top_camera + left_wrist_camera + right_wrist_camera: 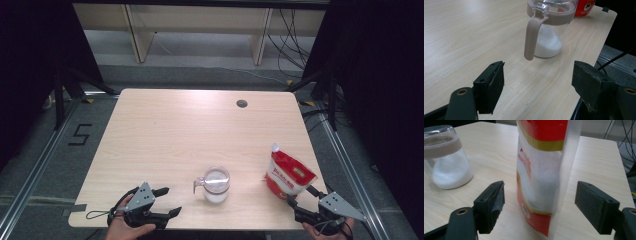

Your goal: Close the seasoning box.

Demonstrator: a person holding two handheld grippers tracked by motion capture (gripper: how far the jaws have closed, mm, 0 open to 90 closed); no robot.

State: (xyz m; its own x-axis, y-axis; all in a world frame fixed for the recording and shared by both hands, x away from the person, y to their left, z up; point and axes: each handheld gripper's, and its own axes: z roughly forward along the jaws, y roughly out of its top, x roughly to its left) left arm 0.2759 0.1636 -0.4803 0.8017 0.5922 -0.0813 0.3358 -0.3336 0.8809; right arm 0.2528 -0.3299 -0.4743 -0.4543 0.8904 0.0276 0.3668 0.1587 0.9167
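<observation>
- A pale wood desk [165,130] stands on grey floor between dark curtains.
- I see the lidded glass jar [216,184], part full of white powder, near the desk's near edge, about midway along it, its handle [532,37] turned toward my left gripper [162,202].
- That gripper's jaws stand apart and empty, short of the handle.
- The red and white pouch [287,176] stands upright by the near right corner.
- My right gripper [540,207] is the nearer one: jaws wide apart, either side of the pouch, pads not touching it.

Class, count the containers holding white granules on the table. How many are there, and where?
2: a clear jar near the front edge's middle; a red-and-white pouch standing to its right.
</observation>
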